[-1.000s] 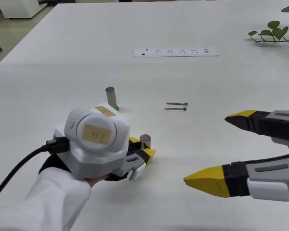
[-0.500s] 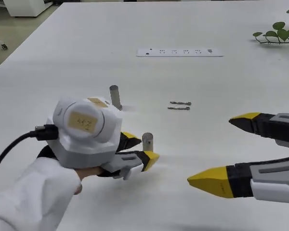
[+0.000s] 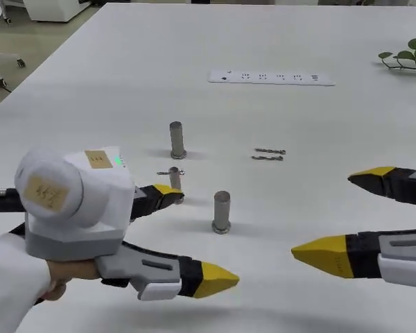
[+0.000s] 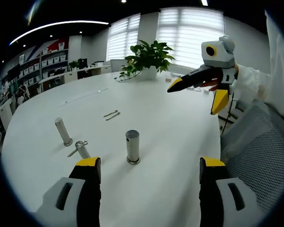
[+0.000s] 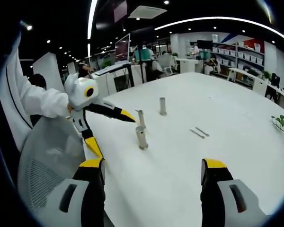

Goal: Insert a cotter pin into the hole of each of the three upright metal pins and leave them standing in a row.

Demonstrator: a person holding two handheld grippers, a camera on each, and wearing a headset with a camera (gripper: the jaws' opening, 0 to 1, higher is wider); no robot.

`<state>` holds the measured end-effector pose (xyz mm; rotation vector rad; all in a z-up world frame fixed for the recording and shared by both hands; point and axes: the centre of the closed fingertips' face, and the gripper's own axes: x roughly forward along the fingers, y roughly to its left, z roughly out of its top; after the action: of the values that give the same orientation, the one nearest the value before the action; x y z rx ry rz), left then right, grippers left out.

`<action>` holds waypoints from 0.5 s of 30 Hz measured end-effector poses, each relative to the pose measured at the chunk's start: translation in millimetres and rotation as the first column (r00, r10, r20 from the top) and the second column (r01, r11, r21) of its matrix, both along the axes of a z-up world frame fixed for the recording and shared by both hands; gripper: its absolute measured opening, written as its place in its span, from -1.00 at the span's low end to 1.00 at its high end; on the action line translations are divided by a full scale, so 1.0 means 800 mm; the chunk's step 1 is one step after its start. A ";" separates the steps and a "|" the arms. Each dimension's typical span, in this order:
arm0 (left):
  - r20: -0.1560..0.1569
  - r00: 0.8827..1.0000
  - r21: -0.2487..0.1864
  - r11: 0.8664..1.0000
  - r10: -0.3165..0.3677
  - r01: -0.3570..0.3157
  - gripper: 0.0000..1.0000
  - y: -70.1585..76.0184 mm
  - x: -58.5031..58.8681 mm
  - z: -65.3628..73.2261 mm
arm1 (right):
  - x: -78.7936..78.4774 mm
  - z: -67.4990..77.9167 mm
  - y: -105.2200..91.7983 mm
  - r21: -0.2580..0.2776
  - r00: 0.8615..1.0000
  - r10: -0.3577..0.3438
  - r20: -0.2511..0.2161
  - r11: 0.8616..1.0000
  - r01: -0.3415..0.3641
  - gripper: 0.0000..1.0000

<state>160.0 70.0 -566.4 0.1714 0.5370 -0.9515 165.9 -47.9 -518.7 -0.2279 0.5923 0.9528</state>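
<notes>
Three grey metal pins stand upright on the white table: a far one [image 3: 177, 140], a middle one [image 3: 175, 179] and a near one [image 3: 222, 211]. A cotter pin [image 3: 170, 173] sticks through the middle pin's top. Two loose cotter pins [image 3: 270, 154] lie to the right. My left gripper [image 3: 194, 236] is open, low at the left, with one tip beside the middle pin and nothing held. In its own view the near pin [image 4: 132, 146] stands ahead between the jaws. My right gripper [image 3: 326, 215] hangs open and holds nothing at the right, apart from the pins [image 5: 141, 137].
A white power strip [image 3: 270, 77] lies at the back of the table. A leafy plant [image 3: 405, 59] sits at the far right edge. A mesh office chair [image 4: 255, 142] stands by the table's near edge. Bare table lies between the grippers.
The left gripper's jaws, close together beside the near pin, have opened wide and drawn back toward me. The middle pin with its cotter pin has come into sight. The right gripper stayed put.
</notes>
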 end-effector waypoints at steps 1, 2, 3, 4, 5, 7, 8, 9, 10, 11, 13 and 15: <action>-0.003 1.000 -0.004 1.000 -0.002 0.002 0.76 0.002 -0.001 -0.001 | 0.001 -0.001 -0.002 -0.009 1.000 -0.003 0.000 1.000 0.003 0.59; -0.012 1.000 -0.010 1.000 -0.001 0.001 0.76 0.004 -0.003 -0.001 | 0.002 -0.002 -0.005 -0.013 1.000 -0.007 -0.002 1.000 0.007 0.58; -0.027 1.000 -0.024 1.000 0.008 -0.008 0.79 0.006 -0.004 0.000 | 0.004 -0.004 -0.008 -0.018 1.000 -0.010 -0.008 1.000 0.010 0.57; -0.024 1.000 -0.030 0.999 0.015 -0.016 0.85 0.008 -0.003 0.001 | 0.005 -0.004 -0.010 -0.021 1.000 -0.012 -0.011 1.000 0.012 0.57; -0.033 0.999 -0.041 0.999 0.017 -0.018 0.94 0.010 -0.005 0.003 | 0.005 -0.005 -0.012 -0.027 1.000 -0.012 -0.012 1.000 0.012 0.56; -0.049 0.999 -0.059 0.998 0.022 -0.025 0.97 0.013 -0.009 0.006 | 0.007 -0.006 -0.016 -0.041 1.000 -0.013 -0.015 0.999 0.012 0.54; -0.052 0.998 -0.065 0.997 0.024 -0.028 0.97 0.014 -0.009 0.008 | 0.009 -0.007 -0.018 -0.048 1.000 -0.014 -0.016 0.999 0.013 0.52; -0.050 0.998 -0.071 0.997 0.030 -0.034 0.97 0.014 -0.010 0.011 | 0.010 -0.008 -0.020 -0.058 1.000 -0.011 -0.020 0.998 0.010 0.50; -0.050 0.998 -0.074 0.997 0.031 -0.034 0.97 0.016 -0.012 0.013 | 0.012 -0.010 -0.022 -0.070 1.000 -0.005 -0.024 0.998 0.003 0.48; -0.051 0.998 -0.076 0.996 0.032 -0.036 0.97 0.016 -0.013 0.015 | 0.013 -0.011 -0.024 -0.077 1.000 -0.002 -0.025 0.997 0.000 0.45; -0.049 0.998 -0.076 0.996 0.039 -0.043 0.97 0.019 -0.015 0.018 | 0.019 -0.010 -0.026 -0.098 1.000 0.018 -0.020 0.995 -0.020 0.41; -0.042 0.998 -0.072 0.996 0.045 -0.048 0.97 0.021 -0.016 0.022 | 0.028 -0.009 -0.027 -0.122 0.999 0.035 -0.006 0.992 -0.035 0.39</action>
<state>146.8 86.7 -548.7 0.0742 0.5401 -0.9292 188.4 -69.6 -525.6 -0.3469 0.6524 0.9520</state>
